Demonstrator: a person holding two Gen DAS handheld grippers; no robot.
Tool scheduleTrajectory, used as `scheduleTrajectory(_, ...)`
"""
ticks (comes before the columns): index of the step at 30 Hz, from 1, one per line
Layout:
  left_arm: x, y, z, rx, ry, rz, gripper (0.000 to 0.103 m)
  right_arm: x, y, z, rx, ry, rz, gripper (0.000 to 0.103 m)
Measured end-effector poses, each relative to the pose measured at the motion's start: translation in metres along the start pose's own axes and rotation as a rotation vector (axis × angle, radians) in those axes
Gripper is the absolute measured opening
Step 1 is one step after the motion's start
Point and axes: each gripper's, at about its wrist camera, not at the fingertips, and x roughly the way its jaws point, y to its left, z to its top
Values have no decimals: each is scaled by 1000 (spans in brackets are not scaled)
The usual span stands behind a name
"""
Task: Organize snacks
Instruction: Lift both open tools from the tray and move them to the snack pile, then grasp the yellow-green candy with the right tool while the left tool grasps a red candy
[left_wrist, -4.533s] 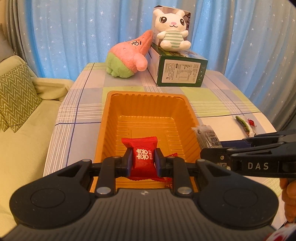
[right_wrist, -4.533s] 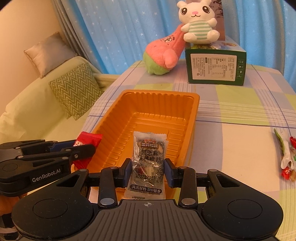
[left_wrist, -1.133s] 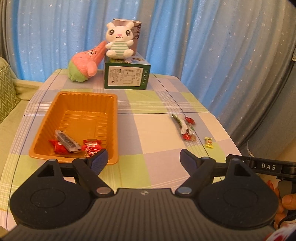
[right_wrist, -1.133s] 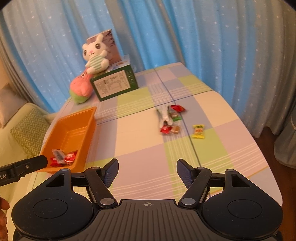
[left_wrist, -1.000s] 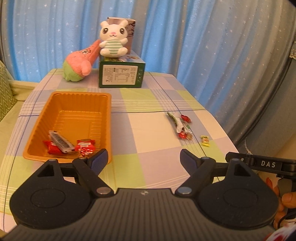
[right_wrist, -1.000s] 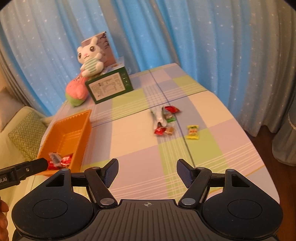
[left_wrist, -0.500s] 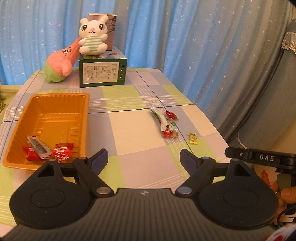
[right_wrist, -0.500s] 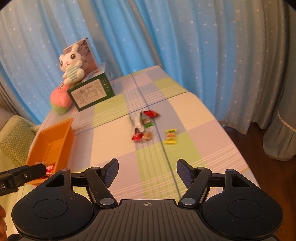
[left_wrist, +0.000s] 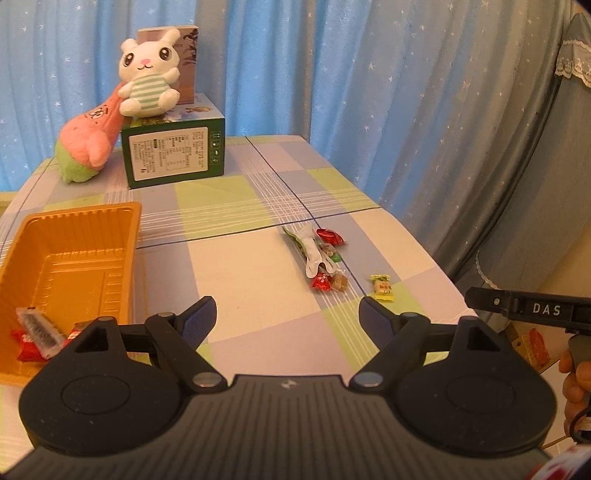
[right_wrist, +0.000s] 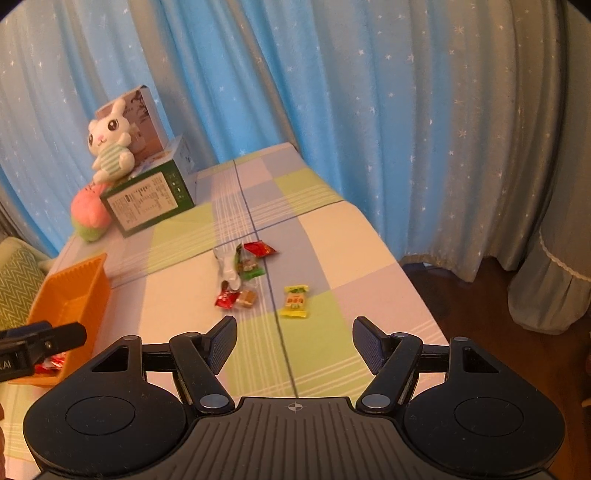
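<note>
Since both tools hold nothing, the left gripper (left_wrist: 287, 316) and right gripper (right_wrist: 294, 344) wait with fingers spread wide, aimed at loose snacks (right_wrist: 243, 275) on the table (right_wrist: 369, 251), probably to grab more for the orange tray (left_wrist: 70, 251), which holds a few.

The red candy (left_wrist: 26, 345) and clear packet (left_wrist: 37, 326) are released into the orange tray (left_wrist: 74, 236); both grippers are opened and withdrawn.

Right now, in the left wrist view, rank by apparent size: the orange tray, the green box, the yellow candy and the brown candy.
1. Orange tray, partly cut off by the frame.
2. Green box, though it sits farther away.
3. Yellow candy and brown candy: too alike to rank.
</note>
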Motion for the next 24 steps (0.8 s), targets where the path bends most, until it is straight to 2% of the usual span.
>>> scheduleTrajectory(10, 61, 2, 2, 11, 41, -8, 75, 65, -7, 4, -11, 37, 20, 68)
scheduleTrajectory(19, 108, 5, 1, 13, 65, -33, 71, 127, -9, 11, -41, 69, 25, 51)
scheduleTrajectory(24, 130, 6, 0, 17, 79, -48, 64, 154, -8, 8, -74, 95, 11, 41)
